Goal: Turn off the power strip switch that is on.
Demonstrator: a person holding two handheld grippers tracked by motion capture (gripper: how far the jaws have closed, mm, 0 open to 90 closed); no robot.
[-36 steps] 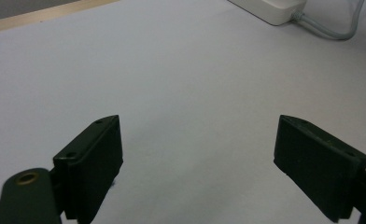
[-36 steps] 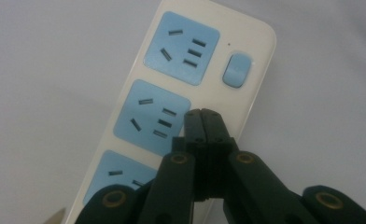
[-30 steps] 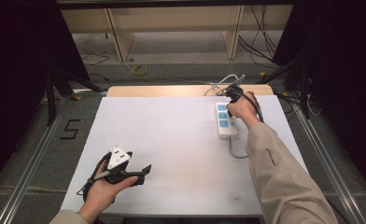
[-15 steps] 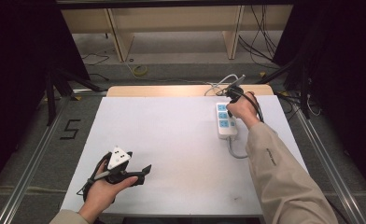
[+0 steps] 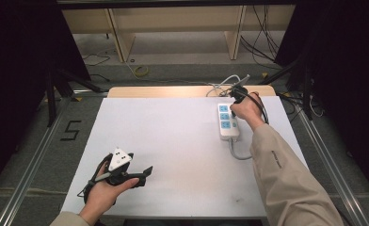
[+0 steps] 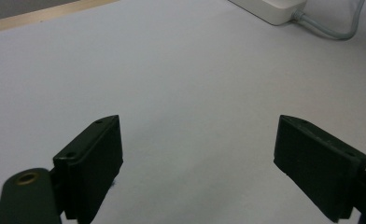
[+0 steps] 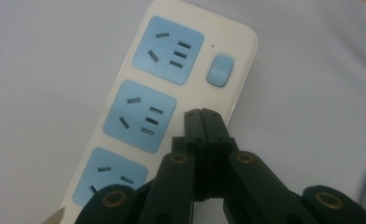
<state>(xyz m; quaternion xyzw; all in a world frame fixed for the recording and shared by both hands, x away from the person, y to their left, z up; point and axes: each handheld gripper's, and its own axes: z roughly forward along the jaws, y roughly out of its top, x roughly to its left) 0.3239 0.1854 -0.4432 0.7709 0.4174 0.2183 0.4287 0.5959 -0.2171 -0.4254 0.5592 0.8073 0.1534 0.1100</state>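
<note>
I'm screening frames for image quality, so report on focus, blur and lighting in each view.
High view: even light on the white table, dark surroundings, sharp enough. Left gripper view: the jaws close to the lens are soft, the table pale and flat. Right gripper view: the power strip is slightly blurred, its blue sockets readable, no glare.

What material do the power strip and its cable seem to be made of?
The power strip looks like smooth, slightly glossy cream plastic with matte blue socket faces, judging by its rounded moulded edges. Its cable appears to be pale grey flexible rubber or vinyl, since it bends in a soft curve.
</note>
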